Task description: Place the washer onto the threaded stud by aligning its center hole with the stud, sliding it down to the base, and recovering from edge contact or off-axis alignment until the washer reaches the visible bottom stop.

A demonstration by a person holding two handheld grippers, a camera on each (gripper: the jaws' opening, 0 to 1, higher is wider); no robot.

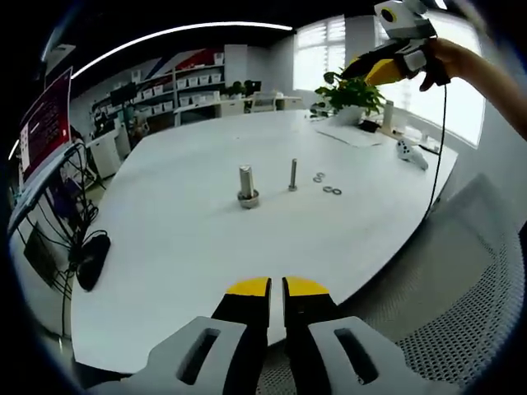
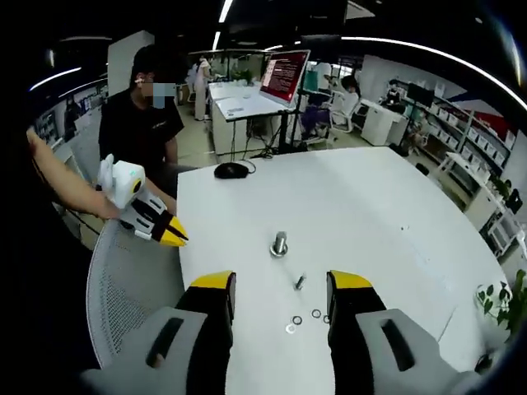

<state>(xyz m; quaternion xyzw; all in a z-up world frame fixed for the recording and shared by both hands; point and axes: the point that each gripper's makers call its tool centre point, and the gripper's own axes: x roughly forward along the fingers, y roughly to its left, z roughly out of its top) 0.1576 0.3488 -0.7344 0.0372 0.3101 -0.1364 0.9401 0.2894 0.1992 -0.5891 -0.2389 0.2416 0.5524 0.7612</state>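
A thick threaded stud (image 1: 248,188) (image 2: 280,243) stands upright in a wide base near the middle of the white table (image 1: 181,247) (image 2: 362,206). Beside it stands a thinner bolt (image 1: 293,174) (image 2: 300,282). Several small washers (image 1: 332,191) (image 2: 296,319) lie flat on the table past the bolt. My left gripper (image 1: 276,288) (image 2: 173,234) is shut on nothing, hovering off the table's edge well short of the stud. My right gripper (image 2: 282,284) (image 1: 366,70) is open and empty, held high above the washers, with the bolt showing between its jaws.
A mesh chair (image 1: 461,288) (image 2: 123,288) stands at the table's edge. A black mouse (image 2: 231,170) (image 1: 92,259) and cables lie at one end. A potted plant (image 1: 354,90), a white controller (image 1: 412,153), a monitor (image 2: 284,74) and a standing person (image 2: 144,123) surround the table.
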